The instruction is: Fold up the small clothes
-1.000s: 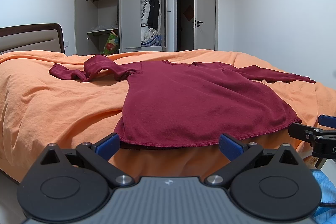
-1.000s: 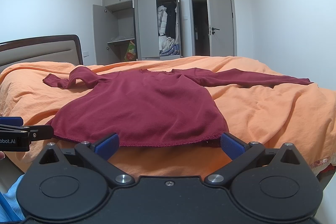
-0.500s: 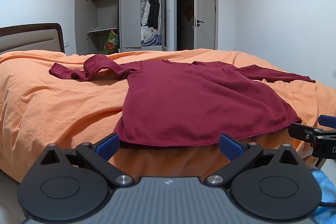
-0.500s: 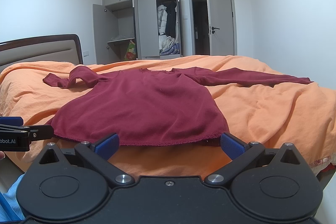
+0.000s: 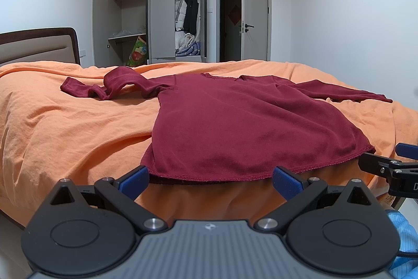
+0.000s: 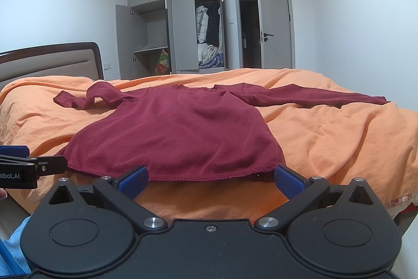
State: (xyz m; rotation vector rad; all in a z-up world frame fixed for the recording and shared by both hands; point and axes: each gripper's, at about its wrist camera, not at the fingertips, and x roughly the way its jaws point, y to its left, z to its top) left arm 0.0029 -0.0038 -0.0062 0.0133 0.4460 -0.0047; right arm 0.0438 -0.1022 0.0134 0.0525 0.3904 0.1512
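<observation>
A dark red long-sleeved top (image 5: 235, 122) (image 6: 177, 132) lies spread flat on the orange bed cover (image 5: 65, 127) (image 6: 326, 132), hem toward me. Its left sleeve (image 5: 115, 85) is bunched and humped; its right sleeve (image 6: 321, 97) stretches out straight. My left gripper (image 5: 209, 181) hangs open just short of the hem, blue pads wide apart, nothing between them. My right gripper (image 6: 210, 181) is likewise open in front of the hem's right part. Each gripper shows at the edge of the other's view: the right one (image 5: 392, 166), the left one (image 6: 28, 164).
A padded headboard (image 5: 36, 46) stands at the left. Beyond the bed is a grey wardrobe (image 5: 156, 17) with open doors, hanging coats and a colourful bag, and an open room door (image 5: 254, 12). The bed's near edge drops just below the hem. A light blue sleeve (image 5: 402, 239) shows low right.
</observation>
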